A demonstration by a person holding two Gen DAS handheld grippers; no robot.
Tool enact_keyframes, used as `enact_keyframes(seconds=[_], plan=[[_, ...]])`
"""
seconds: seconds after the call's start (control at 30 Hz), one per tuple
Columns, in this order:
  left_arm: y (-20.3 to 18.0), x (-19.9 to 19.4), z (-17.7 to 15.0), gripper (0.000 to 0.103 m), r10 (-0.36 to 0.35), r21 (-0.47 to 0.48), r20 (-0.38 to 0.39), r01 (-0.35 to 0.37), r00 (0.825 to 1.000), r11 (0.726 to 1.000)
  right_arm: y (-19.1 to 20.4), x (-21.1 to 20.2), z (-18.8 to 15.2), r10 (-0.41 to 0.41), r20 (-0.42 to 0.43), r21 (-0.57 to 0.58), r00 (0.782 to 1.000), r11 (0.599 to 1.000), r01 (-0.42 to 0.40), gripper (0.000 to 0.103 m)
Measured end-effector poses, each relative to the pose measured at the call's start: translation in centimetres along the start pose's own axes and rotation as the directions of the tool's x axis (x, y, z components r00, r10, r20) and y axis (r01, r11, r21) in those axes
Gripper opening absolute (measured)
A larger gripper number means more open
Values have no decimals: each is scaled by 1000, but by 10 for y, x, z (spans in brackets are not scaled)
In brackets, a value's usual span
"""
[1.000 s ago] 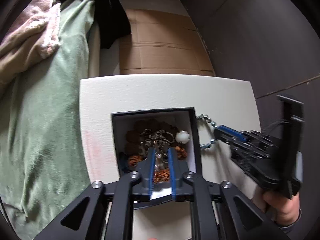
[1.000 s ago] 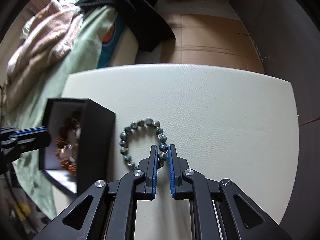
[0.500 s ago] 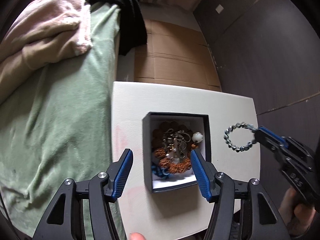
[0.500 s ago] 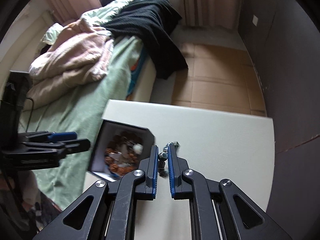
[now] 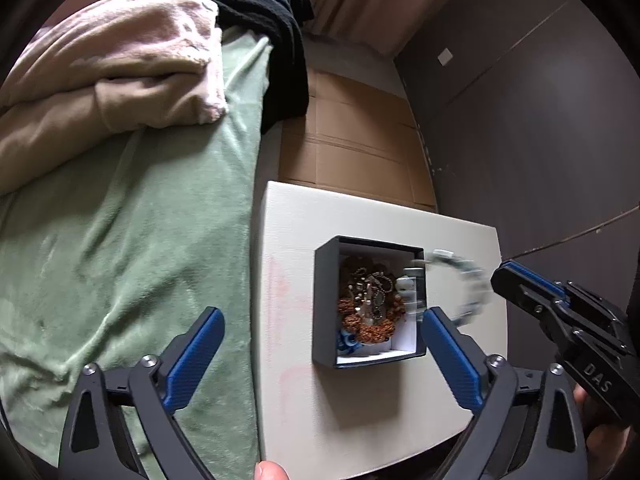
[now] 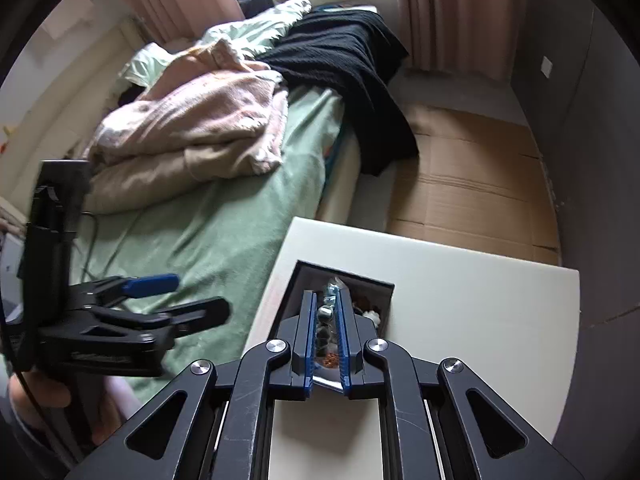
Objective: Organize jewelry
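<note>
A black open jewelry box [image 5: 326,300] sits on the white table [image 5: 360,408], holding brown bead strands, chains and a white bead. My right gripper [image 5: 498,276] is shut on a grey-blue bead bracelet [image 5: 464,276], which hangs blurred over the box's right edge. In the right wrist view the bracelet [image 6: 325,316] is pinched between the blue pads, above the box [image 6: 380,286]. My left gripper [image 5: 320,344] is open wide and empty, raised above the table's near left side; it also shows in the right wrist view [image 6: 176,296].
A bed with a green blanket [image 5: 120,240] borders the table's left side, with a pink garment [image 5: 120,68] and a black garment [image 5: 264,20] on it. Cardboard [image 5: 352,148] covers the floor beyond the table. A dark wall [image 5: 540,140] stands on the right.
My right gripper lifted the bracelet off the table and carried it left to the box's right edge. My left gripper opened wide, rose and pulled back from the box.
</note>
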State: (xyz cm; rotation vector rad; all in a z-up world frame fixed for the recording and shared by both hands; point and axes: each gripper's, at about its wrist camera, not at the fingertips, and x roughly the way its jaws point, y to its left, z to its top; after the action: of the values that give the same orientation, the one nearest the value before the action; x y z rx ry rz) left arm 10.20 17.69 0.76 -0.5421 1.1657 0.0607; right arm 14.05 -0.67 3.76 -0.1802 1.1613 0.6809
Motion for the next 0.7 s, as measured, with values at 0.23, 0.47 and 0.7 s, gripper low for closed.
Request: enact_keyframes(seconds=[0.23,0.47,0.7], plan=[[-6,-18,-10,102,10,37,57,-12,998,999,-26,-15,-21,26,15,122,1000,992,-28,57],[-37,-29,-28,102,-13,108,99,2,995,994,-48,-49,-48,20,64,169,998,985,-30,70],[-70,-45,-53,102,-34,188,156,4,987,982,-70,-87,-82,-4,136,222,991,975,-26,87]])
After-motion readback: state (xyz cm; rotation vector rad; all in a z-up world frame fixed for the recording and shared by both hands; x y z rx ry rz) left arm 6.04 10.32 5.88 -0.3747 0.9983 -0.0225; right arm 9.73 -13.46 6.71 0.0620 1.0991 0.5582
